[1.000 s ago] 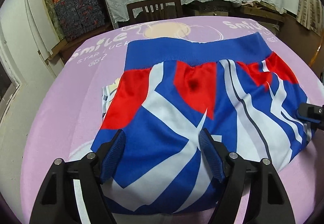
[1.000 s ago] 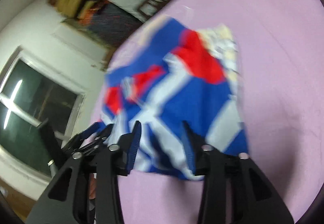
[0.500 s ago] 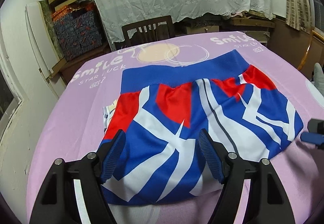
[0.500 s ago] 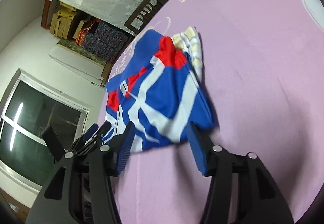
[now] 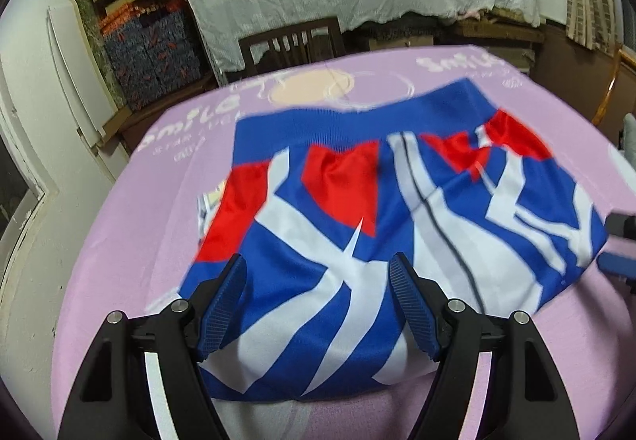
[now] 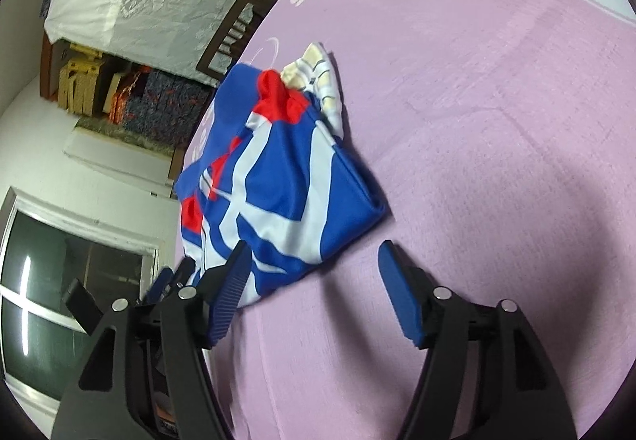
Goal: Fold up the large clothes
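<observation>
in your left wrist view, your left gripper [image 5: 318, 301] points down at a slant over the near hem of the blue, red and white shorts [image 5: 377, 241], its blue ribbed pads spread wide with fabric showing between them but neither pad pressing on it. the shorts lie flat on the pink tablecloth [image 5: 131, 241], blue waistband [image 5: 357, 122] at the far side, red patches just under it and white stripes crossing the blue toward you. a bit of pale striped cloth [image 5: 208, 201] pokes out from under their left edge. at the right rim of this view you can see the blue tip of your right gripper [image 5: 616, 261] just beside the shorts' right corner. in your right wrist view, the right gripper [image 6: 312, 293] is rolled, so the table tilts; its jaws have just been opening and now stand wide, nothing between them but bare tablecloth [image 6: 477, 161]. the shorts [image 6: 278, 181] lie just past its left pad, folded, the pale cloth [image 6: 322, 82] peeking out at their far end.
</observation>
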Motion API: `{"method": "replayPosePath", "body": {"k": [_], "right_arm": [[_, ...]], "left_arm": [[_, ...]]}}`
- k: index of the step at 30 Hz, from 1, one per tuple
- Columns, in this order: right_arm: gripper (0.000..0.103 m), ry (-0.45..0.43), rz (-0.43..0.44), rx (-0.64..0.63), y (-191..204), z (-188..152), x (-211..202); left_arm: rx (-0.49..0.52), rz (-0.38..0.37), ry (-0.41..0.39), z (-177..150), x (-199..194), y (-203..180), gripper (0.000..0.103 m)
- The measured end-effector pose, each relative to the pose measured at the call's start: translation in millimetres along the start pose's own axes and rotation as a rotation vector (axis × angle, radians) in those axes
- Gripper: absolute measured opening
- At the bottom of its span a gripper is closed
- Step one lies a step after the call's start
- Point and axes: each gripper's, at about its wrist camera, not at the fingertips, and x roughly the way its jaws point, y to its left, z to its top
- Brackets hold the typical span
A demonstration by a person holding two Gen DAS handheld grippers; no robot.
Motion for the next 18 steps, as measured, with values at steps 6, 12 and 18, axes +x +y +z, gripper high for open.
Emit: {"method": "replayPosePath", "body": {"k": [6, 12, 18], "right_arm": [[0.065, -0.077, -0.031, 0.015, 9.0, 20.4, 16.1], [0.061, -0.097, -0.015, 0.049, 6.6, 13.9, 18.1], [0.061, -0.144, -0.043, 0.034, 16.9, 12.7, 28.9]], "left_arm": [[-0.067, -0.035, 0.068, 0.2, 17.0, 13.6, 0.082], [-0.11, -0.061, 0.088, 1.5, 20.8, 19.8, 0.084], [-0.116, -0.063, 0.09, 0.7, 20.9, 19.1, 0.085]]}}
